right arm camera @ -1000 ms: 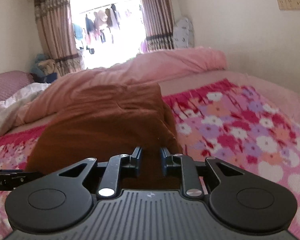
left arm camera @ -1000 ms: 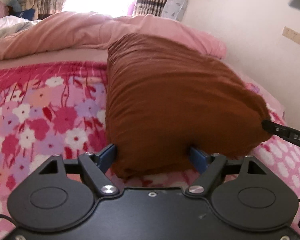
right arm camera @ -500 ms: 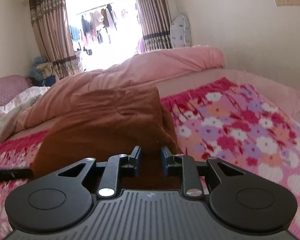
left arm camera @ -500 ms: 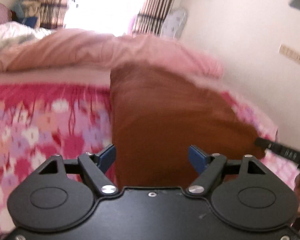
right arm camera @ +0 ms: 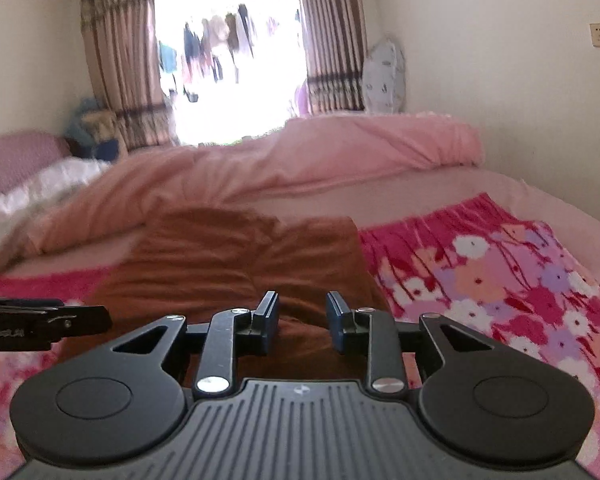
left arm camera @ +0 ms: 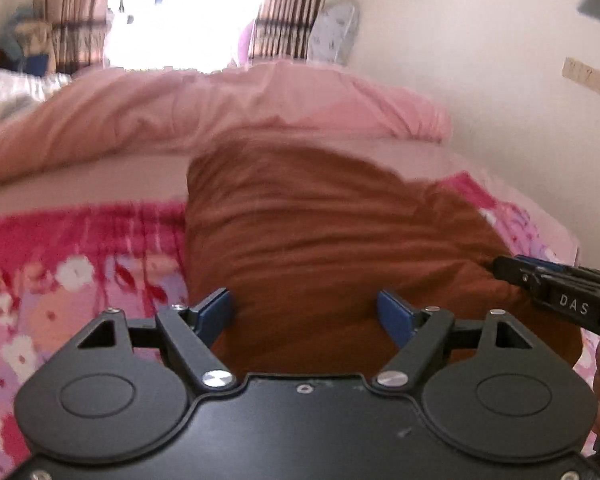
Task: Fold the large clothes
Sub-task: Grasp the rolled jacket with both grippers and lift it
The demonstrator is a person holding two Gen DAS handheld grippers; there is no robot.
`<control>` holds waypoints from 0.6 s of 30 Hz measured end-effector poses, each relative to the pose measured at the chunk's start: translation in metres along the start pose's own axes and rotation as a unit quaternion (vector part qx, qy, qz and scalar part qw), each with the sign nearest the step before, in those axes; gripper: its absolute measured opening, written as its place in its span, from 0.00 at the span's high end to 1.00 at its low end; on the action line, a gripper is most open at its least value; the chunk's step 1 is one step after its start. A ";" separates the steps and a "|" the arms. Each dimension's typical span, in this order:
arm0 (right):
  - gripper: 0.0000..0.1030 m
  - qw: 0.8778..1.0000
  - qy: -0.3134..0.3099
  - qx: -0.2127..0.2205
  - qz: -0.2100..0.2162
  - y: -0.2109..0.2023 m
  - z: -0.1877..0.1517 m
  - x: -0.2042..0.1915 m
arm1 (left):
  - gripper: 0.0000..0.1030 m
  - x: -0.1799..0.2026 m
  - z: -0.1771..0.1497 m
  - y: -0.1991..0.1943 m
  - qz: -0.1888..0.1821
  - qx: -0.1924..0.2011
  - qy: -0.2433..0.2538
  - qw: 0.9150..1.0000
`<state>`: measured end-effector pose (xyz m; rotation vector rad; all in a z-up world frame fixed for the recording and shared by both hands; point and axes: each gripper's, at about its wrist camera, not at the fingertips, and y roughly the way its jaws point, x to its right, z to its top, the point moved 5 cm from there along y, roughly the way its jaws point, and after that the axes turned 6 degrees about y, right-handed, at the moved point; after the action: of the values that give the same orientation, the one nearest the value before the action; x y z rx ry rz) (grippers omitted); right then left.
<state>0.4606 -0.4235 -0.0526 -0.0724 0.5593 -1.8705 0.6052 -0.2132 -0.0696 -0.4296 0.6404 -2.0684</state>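
Observation:
A brown folded garment (left arm camera: pixel 320 232) lies on the flowered bedspread (left arm camera: pixel 60 280); it also shows in the right wrist view (right arm camera: pixel 220 264). My left gripper (left arm camera: pixel 305 312) is open wide, its blue pads (left arm camera: pixel 216 310) either side of the garment's near edge, holding nothing. My right gripper (right arm camera: pixel 302 316) stands partly open over the garment's near edge, with cloth visible in the gap between the jaws. The right gripper's tip (left arm camera: pixel 548 284) shows at the garment's right edge in the left wrist view. The left gripper's finger (right arm camera: pixel 40 322) shows at left in the right wrist view.
A pink quilt (right arm camera: pixel 300 160) is bunched across the far side of the bed. A white blanket (right arm camera: pixel 28 192) lies at far left. A wall (left arm camera: pixel 500 80) runs close along the bed's right side. Curtains and a bright window stand beyond.
The right gripper has opened a little from shut. Both grippers have lifted and tilted up, so the garment sits lower in both views. The garment lies flatter.

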 end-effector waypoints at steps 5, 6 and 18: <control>0.67 1.000 0.012 -0.026 -0.012 0.018 -0.015 0.011 | 0.14 0.000 -0.006 0.016 0.010 0.000 0.032 0.999; 0.67 0.999 0.013 -0.030 -0.011 0.020 -0.019 0.012 | 0.14 0.000 -0.007 0.016 0.008 0.000 0.032 0.999; 0.26 0.999 0.046 -0.010 0.021 0.010 0.000 0.040 | 0.15 -0.065 -0.005 -0.008 -0.009 0.019 -0.047 0.999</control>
<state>0.4545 -0.4626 -0.0651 0.0132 0.6383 -1.8350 0.6320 -0.1535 -0.0722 -0.5081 0.5416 -2.0611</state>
